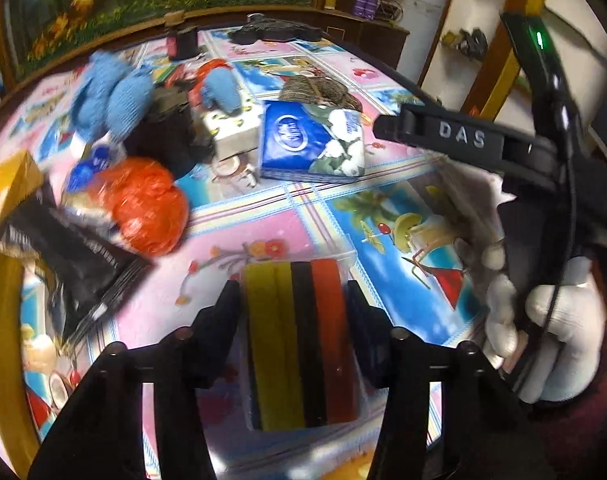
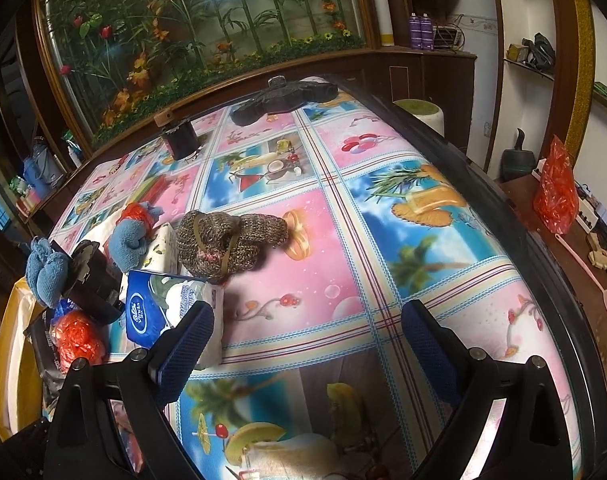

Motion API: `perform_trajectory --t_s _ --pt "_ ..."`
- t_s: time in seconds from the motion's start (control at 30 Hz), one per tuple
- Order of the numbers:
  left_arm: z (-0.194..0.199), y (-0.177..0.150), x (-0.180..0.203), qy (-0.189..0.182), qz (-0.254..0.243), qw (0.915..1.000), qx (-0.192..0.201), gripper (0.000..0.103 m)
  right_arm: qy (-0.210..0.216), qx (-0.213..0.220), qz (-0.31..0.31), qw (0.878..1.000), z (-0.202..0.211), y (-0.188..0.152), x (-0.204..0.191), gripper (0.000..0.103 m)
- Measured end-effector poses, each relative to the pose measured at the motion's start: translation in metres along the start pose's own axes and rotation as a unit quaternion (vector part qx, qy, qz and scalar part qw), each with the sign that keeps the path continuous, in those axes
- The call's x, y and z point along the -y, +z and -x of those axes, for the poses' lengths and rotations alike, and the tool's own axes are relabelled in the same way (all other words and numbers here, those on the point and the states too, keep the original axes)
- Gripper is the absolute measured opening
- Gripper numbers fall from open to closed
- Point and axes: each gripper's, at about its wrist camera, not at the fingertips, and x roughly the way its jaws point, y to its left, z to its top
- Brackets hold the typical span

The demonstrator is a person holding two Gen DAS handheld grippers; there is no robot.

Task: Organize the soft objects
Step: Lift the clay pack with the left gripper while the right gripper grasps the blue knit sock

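Note:
A clear-wrapped pack of sponges [image 1: 299, 344], striped yellow, black and red, lies on the colourful tablecloth [image 1: 383, 216] close to the camera. My left gripper [image 1: 293, 308] is shut on it, a pad against each long side. My right gripper [image 2: 309, 332] is open over bare cloth with nothing between its blue pads. Just left of it lies a blue tissue pack [image 2: 159, 308] [image 1: 311, 144]. A brown knitted hat [image 2: 227, 240] [image 1: 323, 90] lies beyond that. An orange mesh ball [image 1: 147, 204] and blue knitted toys [image 1: 111, 96] are heaped at the left.
A black packet [image 1: 71, 256], a black box [image 1: 171, 132] and a white tissue box [image 1: 231, 132] crowd the left heap, beside a yellow container [image 1: 7, 184]. A white-gloved hand [image 1: 543, 320] holds the other gripper at the right. A black cloth [image 2: 283, 96] and dark jar [image 2: 181, 140] sit at the far edge.

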Motion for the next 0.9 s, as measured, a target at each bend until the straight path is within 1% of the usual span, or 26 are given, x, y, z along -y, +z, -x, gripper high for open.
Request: perform_trajectory --t_s 0.07,0.2,0.37,0.47,0.53,0.6,0.67,0.73,0.8,0.9 --pt "0.01 -0.004 -0.013 -0.022 0.028 0.9994 0.006 0.048 0.002 -0.005 -0.003 1.0 -0.003 0.001 0.001 0.096" --pt "0.039 -0.014 -0.036 -0.051 0.062 0.9961 0.037 0.048 0.007 -0.013 -0.014 1.0 -0.005 0.001 0.004 0.096" --pt "0.066 -0.019 -0.063 -0.069 0.097 0.9902 0.073 0.048 0.01 -0.02 -0.026 0.999 -0.007 0.002 0.009 0.096" --pt "0.075 -0.025 -0.075 -0.077 0.112 0.9868 0.087 0.048 0.018 -0.028 -0.022 0.999 -0.009 0.003 0.007 0.096" --pt "0.08 -0.027 -0.086 -0.08 0.121 0.9849 0.094 0.048 0.013 -0.025 -0.016 0.999 -0.004 0.003 0.002 0.096" --pt "0.083 -0.032 -0.094 -0.083 0.132 0.9828 0.099 0.048 0.02 -0.016 -0.009 1.0 0.007 0.006 -0.008 0.096" --pt "0.083 -0.035 -0.103 -0.085 0.144 0.9807 0.101 0.048 0.047 -0.008 0.001 0.999 0.019 0.014 -0.028 0.096" --pt "0.084 -0.038 -0.11 -0.087 0.154 0.9789 0.102 0.048 0.074 -0.007 0.031 0.997 0.024 0.022 -0.059 0.096" --pt "0.085 -0.04 -0.117 -0.088 0.163 0.9772 0.104 0.048 0.09 -0.007 0.072 0.993 0.023 0.026 -0.092 0.096" --pt "0.091 -0.046 -0.129 -0.085 0.174 0.975 0.109 0.048 0.105 0.002 0.162 0.981 0.018 0.025 -0.155 0.094"
